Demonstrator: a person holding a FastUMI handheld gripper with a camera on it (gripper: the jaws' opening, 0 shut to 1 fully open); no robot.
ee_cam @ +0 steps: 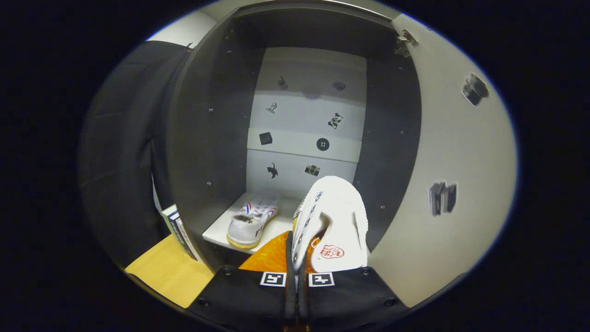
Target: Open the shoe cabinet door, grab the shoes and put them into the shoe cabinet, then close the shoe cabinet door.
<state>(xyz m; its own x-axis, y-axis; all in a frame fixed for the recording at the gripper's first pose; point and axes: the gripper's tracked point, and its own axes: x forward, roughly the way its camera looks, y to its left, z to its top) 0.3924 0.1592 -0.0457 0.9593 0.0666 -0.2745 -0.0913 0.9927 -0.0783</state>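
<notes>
A white shoe [334, 226] is clamped in the gripper [297, 272], its side wall pinched between the two fingers, which stand nearly closed on it. The shoe points away from the fingers, toe up and forward, with its open top and a red mark on the insole facing the camera. It hangs at the mouth of the shoe cabinet [212, 138], just in front of the bottom shelf [216, 233] and toward that shelf's right end.

A second white shoe [252, 220], with red and blue stripes and a yellowish sole, lies on the bottom shelf to the left of the held shoe, heel toward the camera and toe toward the back panel [306, 120]. Small dark stickers dot that pale back panel.

The cabinet door [442, 152] stands swung open to the right of the held shoe, with its hinge [404, 40] at the top. Left of the cabinet, a book [179, 228] leans by a wooden surface [168, 272].
</notes>
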